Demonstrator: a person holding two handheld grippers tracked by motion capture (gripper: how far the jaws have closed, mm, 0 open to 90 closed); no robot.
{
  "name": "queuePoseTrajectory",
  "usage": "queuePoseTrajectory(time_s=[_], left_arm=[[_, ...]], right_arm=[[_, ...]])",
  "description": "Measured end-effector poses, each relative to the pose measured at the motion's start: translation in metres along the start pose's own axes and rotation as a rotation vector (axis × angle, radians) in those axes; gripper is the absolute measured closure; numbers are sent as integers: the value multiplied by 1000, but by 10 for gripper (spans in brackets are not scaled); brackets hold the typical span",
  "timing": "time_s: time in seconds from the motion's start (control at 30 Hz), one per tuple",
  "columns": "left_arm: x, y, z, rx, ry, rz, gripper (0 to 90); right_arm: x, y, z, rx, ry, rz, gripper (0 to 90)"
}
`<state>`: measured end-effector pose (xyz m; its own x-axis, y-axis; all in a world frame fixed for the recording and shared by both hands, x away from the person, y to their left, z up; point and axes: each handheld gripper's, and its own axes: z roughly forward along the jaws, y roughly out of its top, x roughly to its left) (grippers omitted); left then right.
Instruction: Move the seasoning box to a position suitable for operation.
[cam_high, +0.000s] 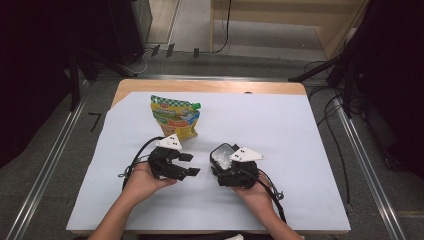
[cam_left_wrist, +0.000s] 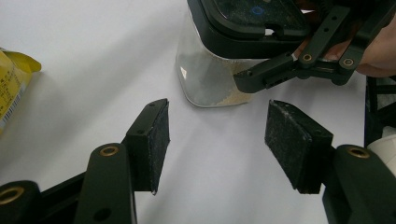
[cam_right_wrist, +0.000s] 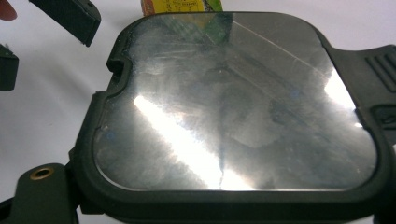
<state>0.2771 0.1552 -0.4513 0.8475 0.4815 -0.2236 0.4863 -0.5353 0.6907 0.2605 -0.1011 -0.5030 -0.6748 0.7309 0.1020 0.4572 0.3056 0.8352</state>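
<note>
Fingers of the left gripper (cam_left_wrist: 217, 140) are spread wide, with nothing between the two padded faces; bare white sheet (cam_left_wrist: 84, 70) is seen in the gap. Just beyond the fingertips, slightly toward the right-hand finger, a clear container (cam_left_wrist: 205, 79) with a black lid (cam_left_wrist: 243, 21) is held off by the right gripper (cam_high: 234, 170). A thin layer of pale powder is visible at the container's bottom. One finger (cam_left_wrist: 266, 74) of the right gripper is pressed against the container's wall, just below the lid; the fingers are thus closed on the container. In the right gripper view, the glossy lid (cam_right_wrist: 238, 107) lies directly over the fingers, hiding them. A yellow-and-green pouch (cam_high: 175, 116) is laid flat on the desk (cam_high: 210, 86), well beyond the left fingers and to their outer side. Both grippers are gripped by the person's hands near the desk's close edge.
</note>
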Motion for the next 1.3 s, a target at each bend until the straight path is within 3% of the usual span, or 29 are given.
queuePoseTrajectory(time_s=[0.4,0.77,1.03,1.3], left_arm=[[-1,0,1,-1,2,0,407],[0,4,2,-10,2,-23,407],[0,9,4,-1,-5,-30,407],[-2,13,9,5,-9,-23,403]], right_arm=[[-1,1,-1,32,28,18,133],[-4,1,-19,45,53,26,146],[-7,0,-42,54,73,11,197],[-16,-4,-59,68,110,42,337]])
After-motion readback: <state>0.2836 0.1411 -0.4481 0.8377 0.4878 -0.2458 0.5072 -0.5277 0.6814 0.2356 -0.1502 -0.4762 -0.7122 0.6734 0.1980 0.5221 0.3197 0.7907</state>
